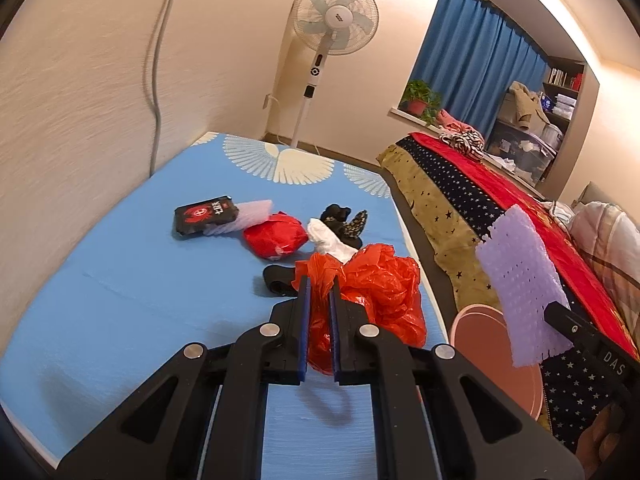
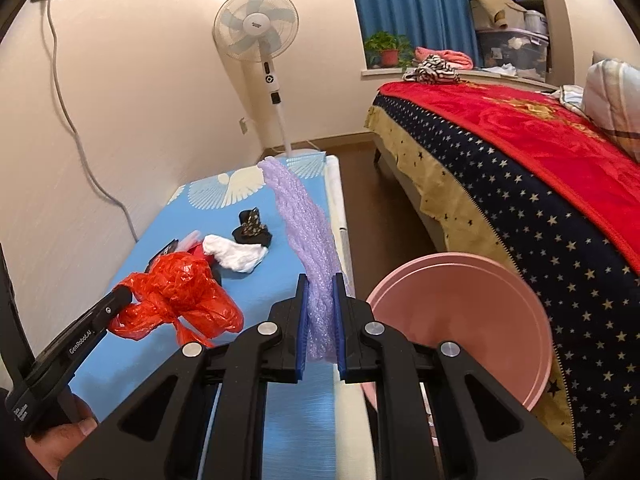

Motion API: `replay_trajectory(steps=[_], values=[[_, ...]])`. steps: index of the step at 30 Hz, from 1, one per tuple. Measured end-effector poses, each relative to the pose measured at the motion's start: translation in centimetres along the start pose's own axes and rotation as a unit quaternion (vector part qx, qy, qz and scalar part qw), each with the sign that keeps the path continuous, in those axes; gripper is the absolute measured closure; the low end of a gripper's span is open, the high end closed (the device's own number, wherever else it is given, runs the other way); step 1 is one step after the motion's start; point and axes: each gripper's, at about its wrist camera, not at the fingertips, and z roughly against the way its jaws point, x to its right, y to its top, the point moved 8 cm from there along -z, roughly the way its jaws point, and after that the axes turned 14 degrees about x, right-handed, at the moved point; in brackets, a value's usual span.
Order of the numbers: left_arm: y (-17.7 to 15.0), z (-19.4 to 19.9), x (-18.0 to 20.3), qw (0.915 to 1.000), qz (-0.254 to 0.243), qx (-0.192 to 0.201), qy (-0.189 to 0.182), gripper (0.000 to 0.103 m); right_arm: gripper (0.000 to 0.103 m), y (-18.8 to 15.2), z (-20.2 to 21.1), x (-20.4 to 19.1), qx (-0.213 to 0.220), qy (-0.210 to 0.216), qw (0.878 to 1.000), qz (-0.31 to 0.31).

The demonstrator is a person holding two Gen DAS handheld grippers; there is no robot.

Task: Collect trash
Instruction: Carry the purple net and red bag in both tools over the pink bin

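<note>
My left gripper is shut on a crumpled orange-red plastic bag, held just above the blue mat. My right gripper is shut on a lilac foam sheet that stands up from its jaws. In the left wrist view that sheet and the right gripper hang over a pink basin. In the right wrist view the left gripper holds the bag left of the basin. On the mat lie a black packet, a red wad and a white wad.
A black patterned sock and a black strap lie on the mat too. A bed with a red and starred cover stands to the right across a strip of floor. A standing fan is by the far wall.
</note>
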Motion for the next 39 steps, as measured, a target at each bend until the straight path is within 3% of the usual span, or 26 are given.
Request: replay_trajectory(steps=[39], values=[[-1.4, -2.1, 9.2, 0.9966, -0.043, 0.006, -0.071, 0.095, 0.091, 1.6, 1.7, 8.1, 0.031, -0.093, 0.995, -0.027]])
